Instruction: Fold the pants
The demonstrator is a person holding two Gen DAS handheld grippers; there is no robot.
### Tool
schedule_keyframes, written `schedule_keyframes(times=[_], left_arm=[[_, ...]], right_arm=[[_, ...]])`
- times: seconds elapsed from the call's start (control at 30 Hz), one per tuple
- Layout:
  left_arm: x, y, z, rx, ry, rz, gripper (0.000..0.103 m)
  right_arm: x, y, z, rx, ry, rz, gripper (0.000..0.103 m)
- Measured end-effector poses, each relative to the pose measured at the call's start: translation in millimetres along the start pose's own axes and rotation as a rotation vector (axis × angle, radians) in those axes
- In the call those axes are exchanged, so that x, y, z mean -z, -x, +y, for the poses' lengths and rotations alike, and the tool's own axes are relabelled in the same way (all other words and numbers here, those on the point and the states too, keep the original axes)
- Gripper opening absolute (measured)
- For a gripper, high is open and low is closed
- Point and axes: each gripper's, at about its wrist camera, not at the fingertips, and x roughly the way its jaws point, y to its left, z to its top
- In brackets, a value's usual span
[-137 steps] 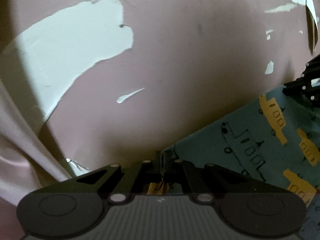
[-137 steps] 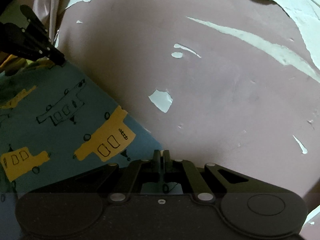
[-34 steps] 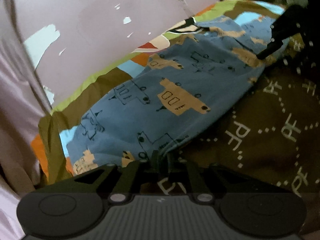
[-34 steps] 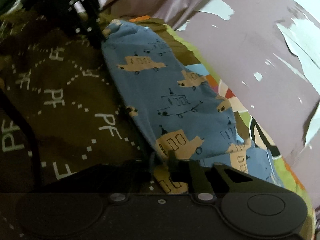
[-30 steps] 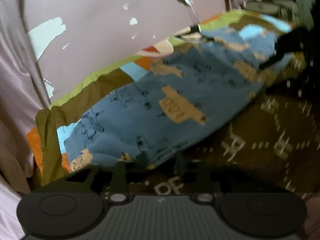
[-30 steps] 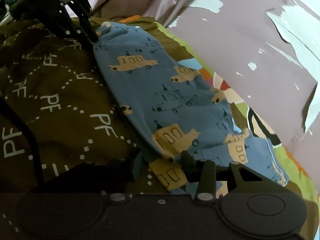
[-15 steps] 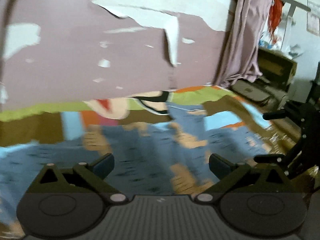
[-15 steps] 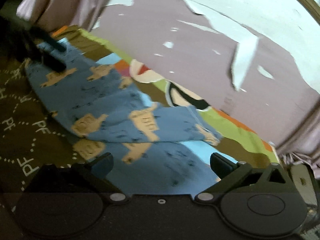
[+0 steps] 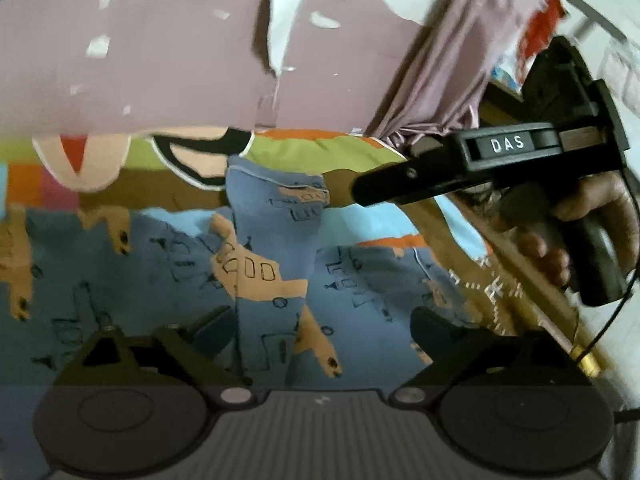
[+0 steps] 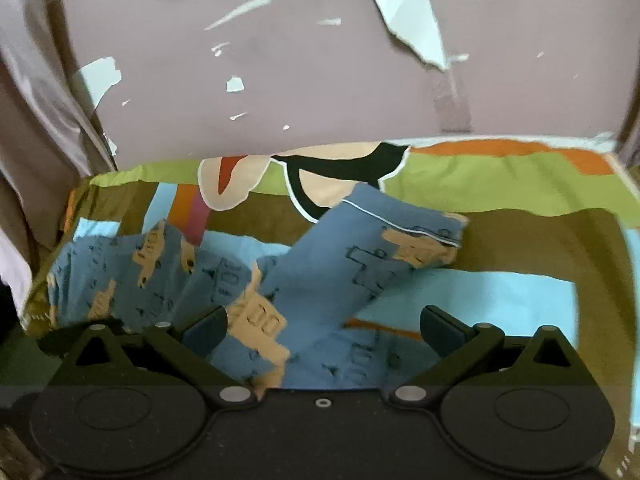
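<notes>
Nearest the lens in each wrist view, both tools stood with their jaws spread wide and nothing between the pads: the left gripper (image 9: 320,328) had just been closing a little from its widest, the right gripper (image 10: 322,326) held wide after opening, and each hung over cloth without pressing on it. Just beyond the fingertips lay the pants (image 10: 320,272), blue with tan vehicle prints, spread on the patterned bedsheet (image 10: 500,184), one leg crossing diagonally over the other part with its hem toward the wall. The cloth looked rumpled, not flat, and the layers overlapped unevenly; that was the main risk, since a pinch taken here could catch only the top layer, or gather the sheet along with it, and drag the fold askew. Both views were blurred, so which edge lay under which finger could not be told, and a grasp aimed by guess might miss the hem. In the left view a person's hand (image 9: 592,220) held the right tool close over the leg's far end; the two tools working that near could knock together. Farther off, the peeling wall (image 10: 320,80) met the bed's far edge, leaving little room to lay a leg out straight.
</notes>
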Motion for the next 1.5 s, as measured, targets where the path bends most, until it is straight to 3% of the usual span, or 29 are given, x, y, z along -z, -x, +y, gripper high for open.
schedule_keyframes(times=[0.2, 0.33, 0.4, 0.47, 0.7, 0.8, 1.17, 1.33, 1.4, 1.5], left_arm=[[2, -10, 30, 0.021, 0.196, 0.057, 0.083], [3, -12, 44, 0.027, 0.284, 0.061, 0.079], [3, -12, 46, 0.025, 0.295, 0.057, 0.077], [2, -16, 45, 0.0, 0.286, 0.069, 0.068], [-6, -24, 44, -0.072, 0.339, 0.106, 0.015], [-8, -25, 43, -0.09, 0.326, 0.112, 0.006], [-15, -32, 41, -0.112, 0.303, 0.129, 0.001], [-14, -29, 39, -0.122, 0.275, 0.128, 0.0], [-15, -28, 37, -0.127, 0.264, 0.126, 0.0], [-17, -25, 31, -0.122, 0.234, 0.117, 0.0]], right_arm=[[-17, -20, -11, -0.076, -0.007, 0.07, 0.095], [-21, -31, -13, -0.06, 0.024, 0.101, 0.082], [-22, -34, -13, -0.059, 0.019, 0.106, 0.082], [-25, -37, -12, -0.055, 0.018, 0.096, 0.081], [-52, -65, -3, -0.02, -0.06, 0.083, 0.063], [-65, -84, 7, 0.032, -0.081, 0.099, 0.06], [-90, -144, 19, 0.222, -0.105, 0.185, 0.059], [-85, -146, 19, 0.285, -0.082, 0.169, 0.013], [-82, -138, 13, 0.272, -0.106, 0.143, 0.004], [-75, -116, 2, 0.226, -0.157, 0.076, 0.002]])
